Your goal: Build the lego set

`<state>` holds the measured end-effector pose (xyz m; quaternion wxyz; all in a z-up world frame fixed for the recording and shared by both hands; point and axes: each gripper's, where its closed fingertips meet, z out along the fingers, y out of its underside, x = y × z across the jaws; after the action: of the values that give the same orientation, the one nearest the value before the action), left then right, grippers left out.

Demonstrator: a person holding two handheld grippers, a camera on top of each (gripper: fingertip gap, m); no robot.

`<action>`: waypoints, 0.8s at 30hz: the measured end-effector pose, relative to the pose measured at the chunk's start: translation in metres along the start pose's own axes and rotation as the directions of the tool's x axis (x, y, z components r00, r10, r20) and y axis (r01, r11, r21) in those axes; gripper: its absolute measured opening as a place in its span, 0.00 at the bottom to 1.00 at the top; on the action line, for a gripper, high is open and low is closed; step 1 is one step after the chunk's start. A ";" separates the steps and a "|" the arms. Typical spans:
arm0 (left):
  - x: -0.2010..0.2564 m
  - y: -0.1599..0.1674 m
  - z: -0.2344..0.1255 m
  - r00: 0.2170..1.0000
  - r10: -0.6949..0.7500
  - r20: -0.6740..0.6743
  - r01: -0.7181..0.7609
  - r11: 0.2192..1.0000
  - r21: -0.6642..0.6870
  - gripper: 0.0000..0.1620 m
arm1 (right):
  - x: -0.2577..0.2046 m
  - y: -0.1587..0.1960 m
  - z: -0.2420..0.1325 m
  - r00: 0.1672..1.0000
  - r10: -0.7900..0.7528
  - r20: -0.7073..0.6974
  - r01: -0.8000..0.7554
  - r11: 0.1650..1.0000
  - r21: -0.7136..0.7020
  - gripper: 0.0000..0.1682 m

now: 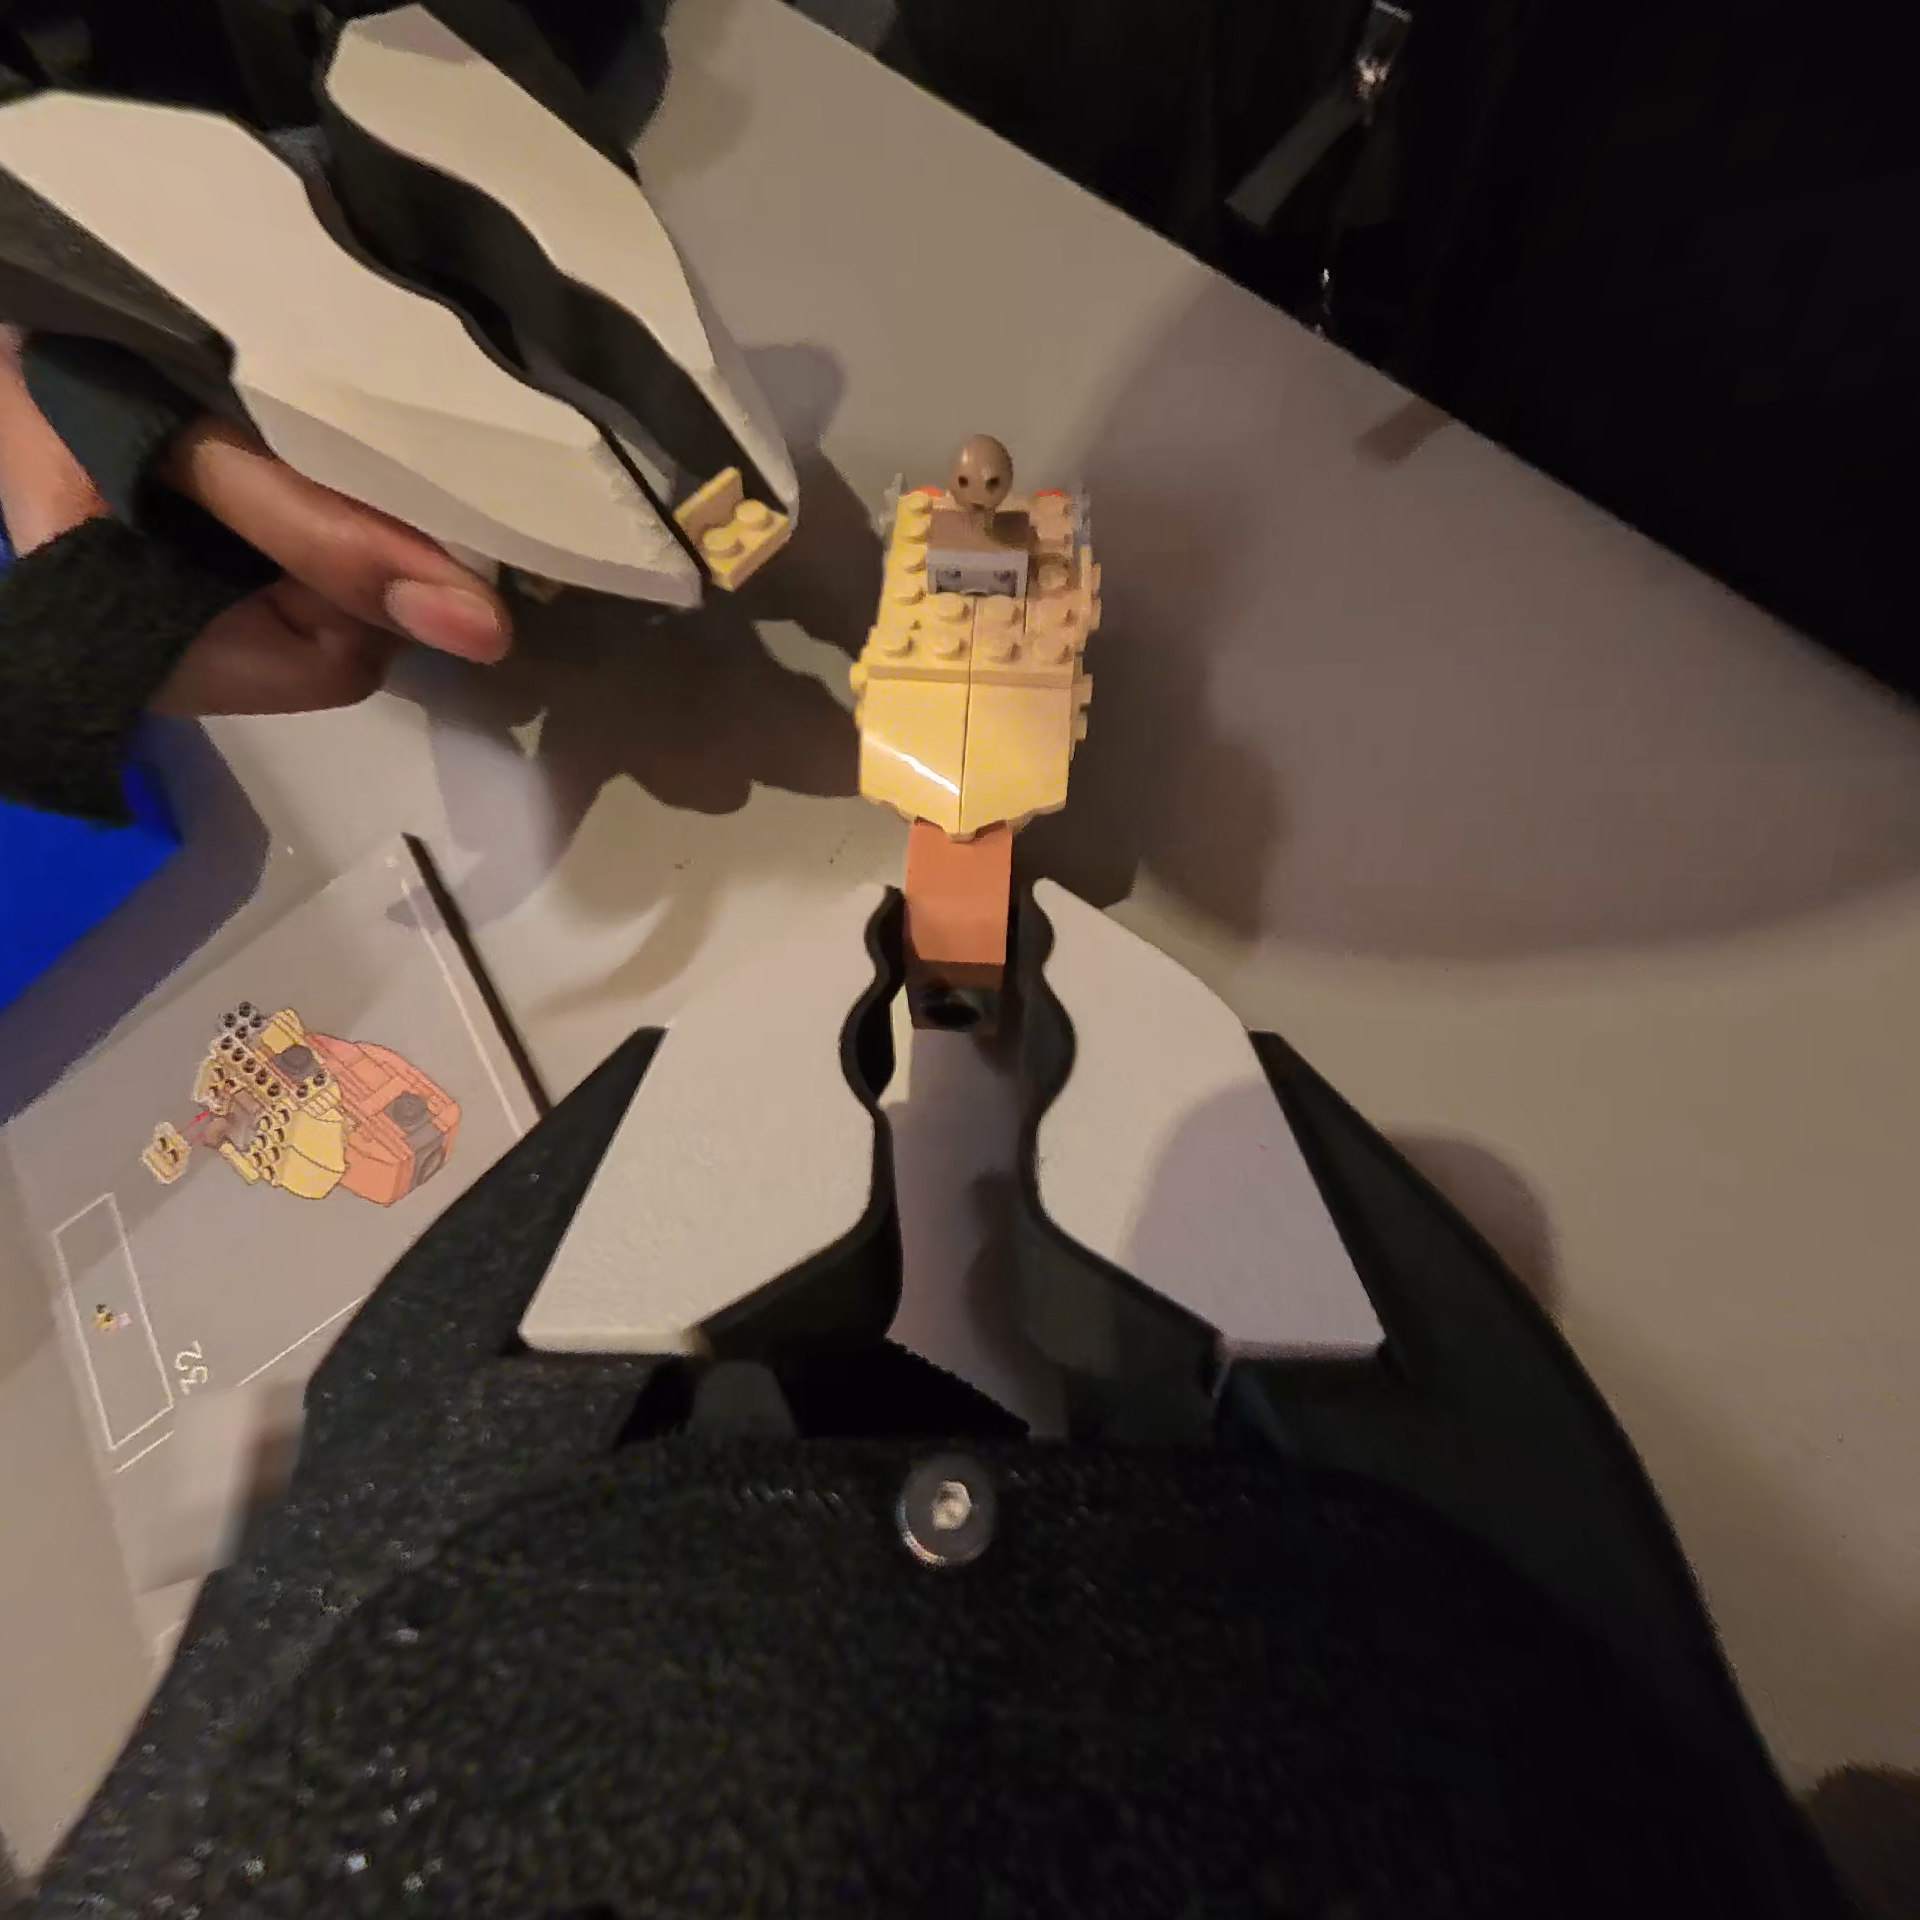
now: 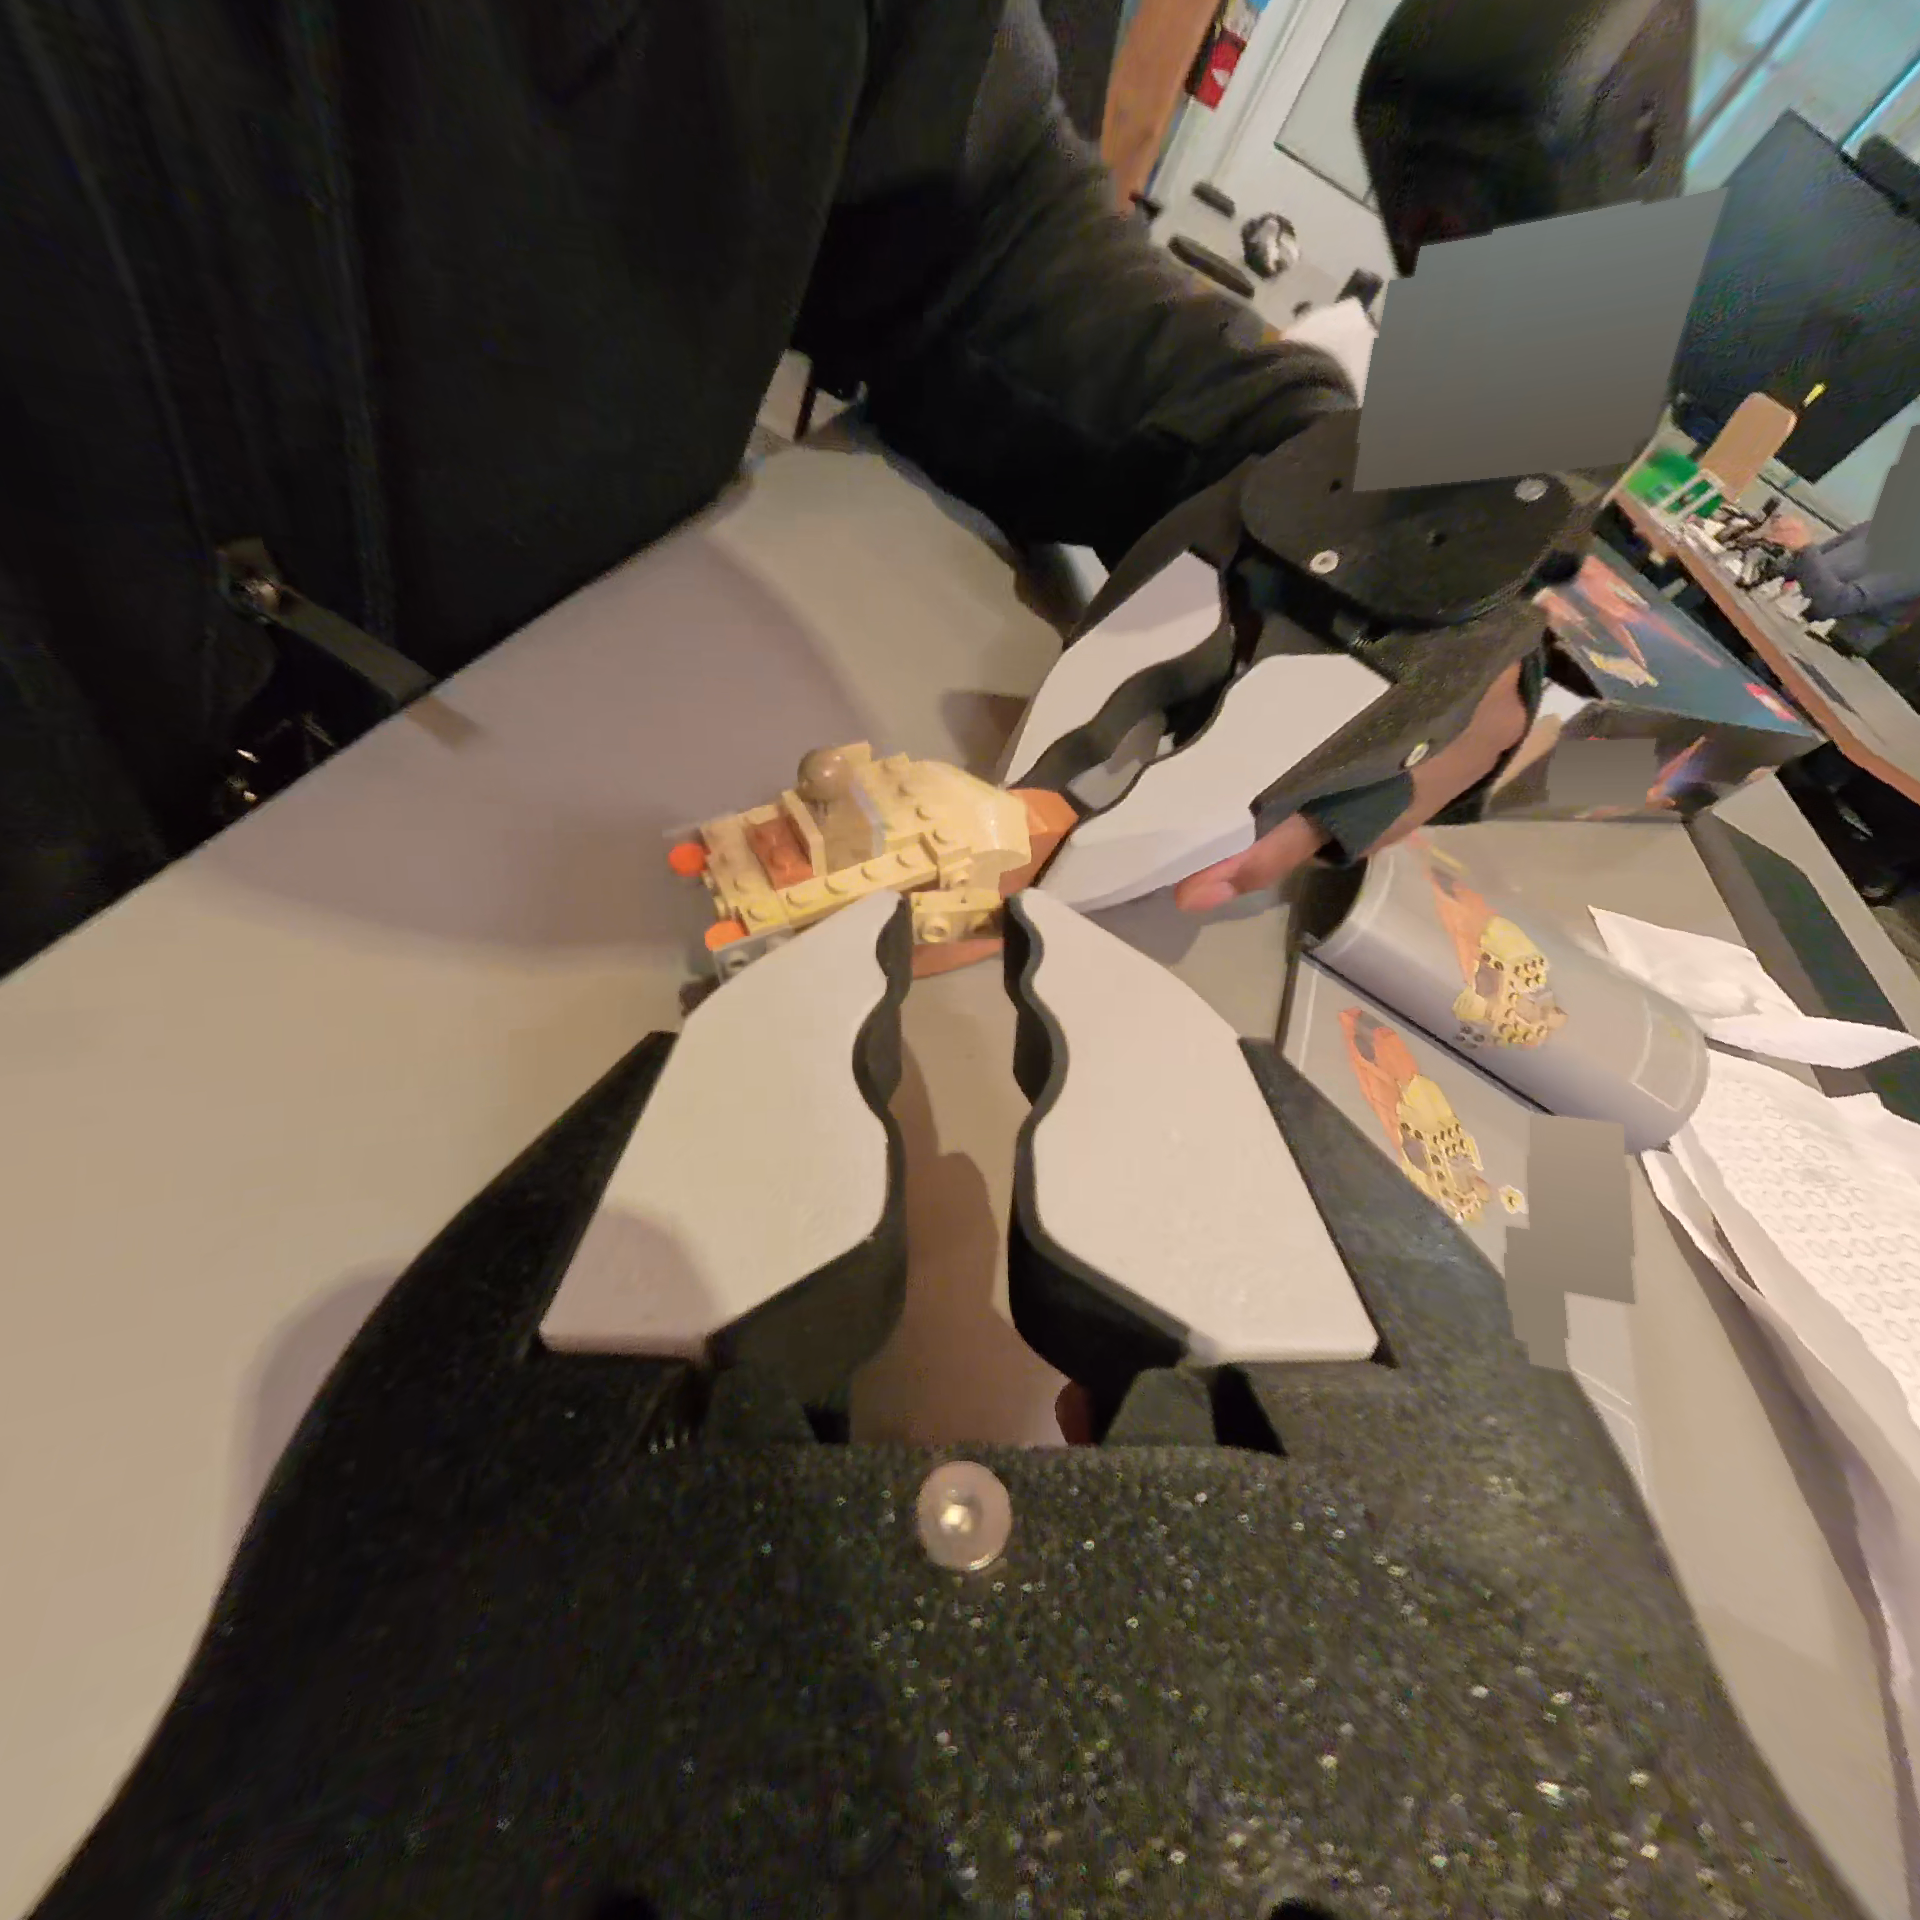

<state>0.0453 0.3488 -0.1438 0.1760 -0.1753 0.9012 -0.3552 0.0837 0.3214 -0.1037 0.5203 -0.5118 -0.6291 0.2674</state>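
Tan-and-orange lego model (image 1: 971, 665) rests on the grey tabletop (image 1: 1351, 831) — left gripper (image 1: 956, 935) pinches its orange nose, likely steadying it. Right gripper (image 1: 727, 540) pinches a small tan plate (image 1: 732, 530) just beside the model, apparently ready for attaching.

Black speckled hand-held gripper (image 1: 954, 935) bodies, grey wavy-edged fingers (image 1: 727, 1122) — silver screw (image 1: 943, 1507) each, black fingerless glove (image 1: 73, 665), black sleeve (image 2: 1091, 343)
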 end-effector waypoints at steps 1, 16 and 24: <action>0.001 -0.003 0.002 1.000 -0.014 0.017 0.014 1.000 0.020 0.12 | -0.001 -0.003 -0.001 1.000 0.007 0.011 -0.007 1.000 0.016 0.10; 0.004 -0.031 0.019 0.999 -0.049 0.006 0.047 0.978 0.202 0.12 | -0.033 -0.024 -0.009 0.969 0.102 0.226 -0.124 0.989 0.085 0.10; 0.006 -0.038 0.020 1.000 -0.022 -0.003 0.022 0.972 0.232 0.12 | -0.045 -0.027 -0.004 0.951 0.116 0.288 -0.144 0.986 0.078 0.10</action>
<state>0.0563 0.3085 -0.1320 0.1910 -0.1633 0.8515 -0.4602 0.0741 0.2700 -0.0960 0.4309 -0.4828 -0.6479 0.4020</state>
